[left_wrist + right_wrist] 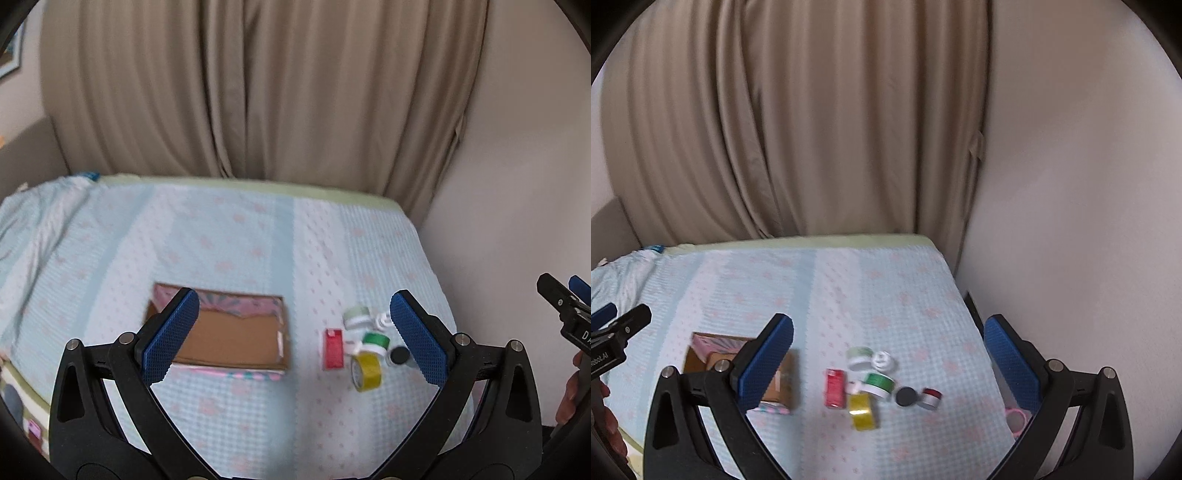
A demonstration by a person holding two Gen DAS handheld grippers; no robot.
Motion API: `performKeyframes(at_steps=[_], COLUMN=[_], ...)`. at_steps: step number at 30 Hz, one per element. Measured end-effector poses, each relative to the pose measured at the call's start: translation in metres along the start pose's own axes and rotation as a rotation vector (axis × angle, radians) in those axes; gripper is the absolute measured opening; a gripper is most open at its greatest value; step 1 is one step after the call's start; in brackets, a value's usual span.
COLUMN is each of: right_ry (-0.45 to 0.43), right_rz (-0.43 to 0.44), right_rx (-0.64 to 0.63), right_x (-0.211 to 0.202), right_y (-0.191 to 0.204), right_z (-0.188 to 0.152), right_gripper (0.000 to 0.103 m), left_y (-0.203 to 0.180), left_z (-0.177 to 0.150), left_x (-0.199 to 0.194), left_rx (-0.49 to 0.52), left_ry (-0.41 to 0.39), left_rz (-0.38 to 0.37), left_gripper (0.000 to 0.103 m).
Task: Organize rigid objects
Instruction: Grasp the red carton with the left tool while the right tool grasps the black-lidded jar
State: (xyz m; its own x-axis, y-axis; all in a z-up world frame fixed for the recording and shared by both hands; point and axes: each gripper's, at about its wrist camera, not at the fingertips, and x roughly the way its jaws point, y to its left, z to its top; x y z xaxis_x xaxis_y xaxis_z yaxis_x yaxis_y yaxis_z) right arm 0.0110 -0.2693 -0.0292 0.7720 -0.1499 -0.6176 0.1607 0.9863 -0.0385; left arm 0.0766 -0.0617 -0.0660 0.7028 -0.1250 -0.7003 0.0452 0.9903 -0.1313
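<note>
On a light blue bedspread lies an open cardboard box with a pink patterned rim. To its right is a cluster of small items: a red carton, a yellow tape roll, a green tape roll, a pale green jar, a white cap, a black lid and a red-lidded jar. My left gripper hovers open above the bed with nothing held. My right gripper is open too, above the cluster.
A beige curtain hangs behind the bed, and a pale wall runs along its right side. A pink ring-shaped item lies near the bed's right edge. A hand holds the other gripper at the frame edge.
</note>
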Motion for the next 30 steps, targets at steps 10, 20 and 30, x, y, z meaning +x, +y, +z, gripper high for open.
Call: performKeyframes(at_steps=[10,20,30], right_ry=[0.236,0.536,0.745], right_rz=[-0.03,-0.046,-0.003], right_rx=[0.113,0.386,0.8], right_x=[0.112,0.216,0.304], right_y=[-0.065,-0.103,-0.111], right_z=[-0.047,-0.129,-0.207], right_gripper=[0.103,0.103,0.103], left_y=[-0.058,-0.079,-0.083], left_z=[-0.033,-0.078,-0.121], left_x=[0.15,0.298,0.405], left_rx=[0.048,0.071,0.092], left_ry=[0.302,0.573,0.757], left_rz=[-0.04,-0.045,-0.029], left_gripper=[0.103,0.103,0.102])
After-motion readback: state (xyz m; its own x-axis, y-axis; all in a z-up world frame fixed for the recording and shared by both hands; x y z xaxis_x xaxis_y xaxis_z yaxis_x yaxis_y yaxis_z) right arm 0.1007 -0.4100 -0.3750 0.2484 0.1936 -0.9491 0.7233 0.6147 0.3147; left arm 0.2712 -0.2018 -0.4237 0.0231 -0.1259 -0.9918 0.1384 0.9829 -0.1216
